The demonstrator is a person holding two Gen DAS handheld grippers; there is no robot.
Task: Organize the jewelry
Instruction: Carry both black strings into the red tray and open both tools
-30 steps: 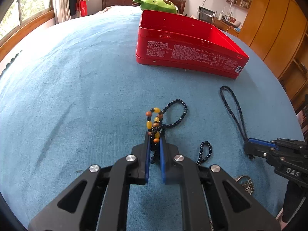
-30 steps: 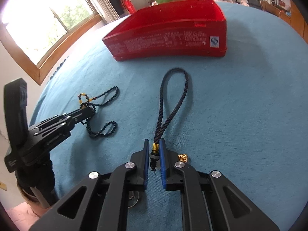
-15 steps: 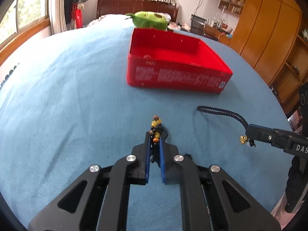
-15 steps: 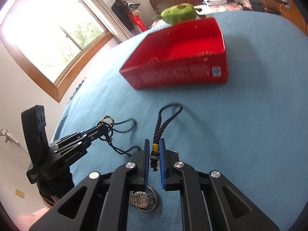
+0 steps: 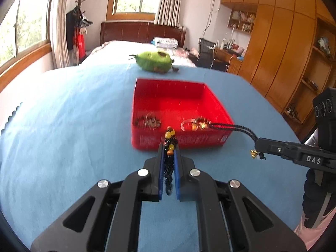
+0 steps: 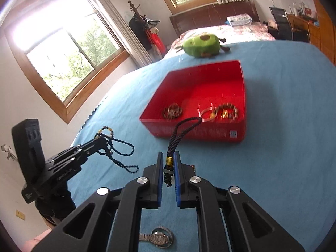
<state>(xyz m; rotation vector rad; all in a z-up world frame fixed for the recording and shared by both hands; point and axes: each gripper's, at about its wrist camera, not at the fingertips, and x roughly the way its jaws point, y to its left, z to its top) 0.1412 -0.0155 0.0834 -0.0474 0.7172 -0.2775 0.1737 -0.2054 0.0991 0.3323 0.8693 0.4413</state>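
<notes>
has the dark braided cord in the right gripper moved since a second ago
Yes. The braided cord, then flat on the blue cloth short of the red box, is now lifted, its loop reaching the box's near rim.

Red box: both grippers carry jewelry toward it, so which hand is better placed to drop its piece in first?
Probably the right. The right gripper holds the dark cord, whose loop already reaches the red box rim. The left gripper, shut on the beaded necklace, sits short of the front wall.

Both claws, left claw [image 5: 169, 147] and right claw [image 6: 168, 157], are matte black with blue finger pads [image 5: 160, 168], silver screws [image 5: 142, 172] and white "DAS" lettering [image 5: 313, 159].
</notes>
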